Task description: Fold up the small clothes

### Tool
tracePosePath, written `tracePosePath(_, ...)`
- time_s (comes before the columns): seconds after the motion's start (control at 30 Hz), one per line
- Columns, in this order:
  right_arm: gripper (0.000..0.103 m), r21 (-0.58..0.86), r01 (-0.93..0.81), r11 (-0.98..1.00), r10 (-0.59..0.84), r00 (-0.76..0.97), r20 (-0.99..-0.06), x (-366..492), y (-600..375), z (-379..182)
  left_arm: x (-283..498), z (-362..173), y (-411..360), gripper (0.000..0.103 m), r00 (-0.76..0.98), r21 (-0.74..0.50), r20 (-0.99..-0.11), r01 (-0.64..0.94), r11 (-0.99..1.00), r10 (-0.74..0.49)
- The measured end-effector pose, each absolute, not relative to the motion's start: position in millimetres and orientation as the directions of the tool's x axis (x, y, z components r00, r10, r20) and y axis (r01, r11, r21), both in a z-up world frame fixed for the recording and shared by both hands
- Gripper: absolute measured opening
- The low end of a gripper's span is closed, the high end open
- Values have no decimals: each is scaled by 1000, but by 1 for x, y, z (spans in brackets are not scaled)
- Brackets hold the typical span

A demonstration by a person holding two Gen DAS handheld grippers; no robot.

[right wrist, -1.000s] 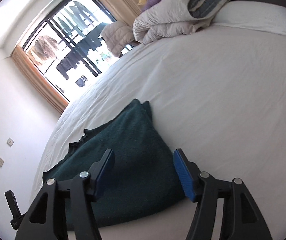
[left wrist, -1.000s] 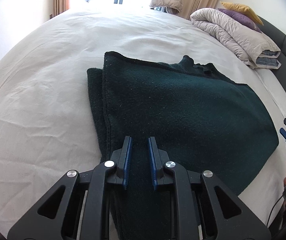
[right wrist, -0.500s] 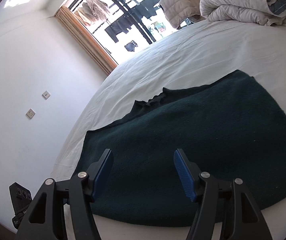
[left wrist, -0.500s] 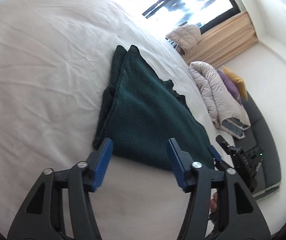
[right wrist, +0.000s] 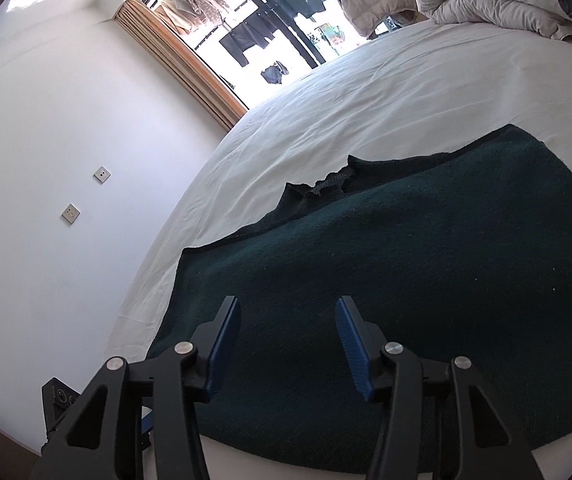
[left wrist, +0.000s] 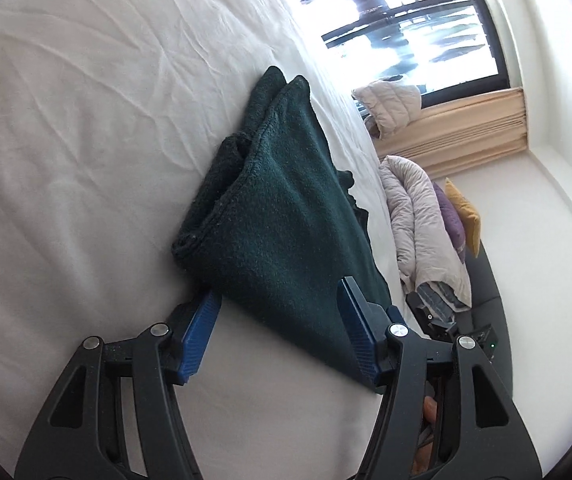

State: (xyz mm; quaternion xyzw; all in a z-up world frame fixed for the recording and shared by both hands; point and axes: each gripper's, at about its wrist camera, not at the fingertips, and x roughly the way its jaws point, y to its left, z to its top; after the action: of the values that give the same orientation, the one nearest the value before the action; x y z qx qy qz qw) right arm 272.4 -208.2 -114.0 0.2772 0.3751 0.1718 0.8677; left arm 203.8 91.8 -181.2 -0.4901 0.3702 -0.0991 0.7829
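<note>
White bedsheets fill both views: a wide bed under a bright window, with a rumpled duvet and cushions piled at its head. On the sheet lies our one task piece, a dark green knitted garment, already folded over on itself so its doubled edges stack along the side nearest the left gripper.

We hold that gripper low at the garment's near corner, jaws roughly half open with nothing clamped. One blue pad sits at the sheet by the corner, the other over the cloth, so the edge lies between them but unpinched. The right gripper hovers over the broad face of the garment, near its front hem. Its jaws have just been closing a little, yet they stand apart and nothing is caught between them — the cloth lies below them.

We judge the fold to be midway. The sides look brought in, and the next fold, probably hem towards the ribbed collar, is about to be picked up. That calls for both pairs of jaws to settle onto the near edge, bite through every layer at once, and lift together so the stack does not slide apart.

No baskets, boxes or drawers appear in either view, so nothing is contained anywhere.
</note>
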Motion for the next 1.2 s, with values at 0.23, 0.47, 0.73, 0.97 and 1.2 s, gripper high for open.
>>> tracePosePath(0.23,26,656,-21,755,527,616,-586,303,-221,-127,241,-183,79,53,724,-862,-441,-178,474,-531)
tracePosePath(0.47,18,614,-14,790,540,490,-684,330,-195,-149,274,-192,84,13,714,-846,-462,-176,503,-526)
tracePosePath(0.73,0,587,0,809,512,490,-706,332,-198,-170,285,-175,80,7,730,-795,-478,-124,593,-488)
tracePosePath(0.97,1,681,-5,732,595,493,-635,327,-218,-167,304,-107,44,6,763,-703,-456,7,712,-458)
tracePosePath(1.2,64,856,3,517,688,593,-418,312,-316,-152,333,-41,-105,6,727,-351,-493,337,873,-479)
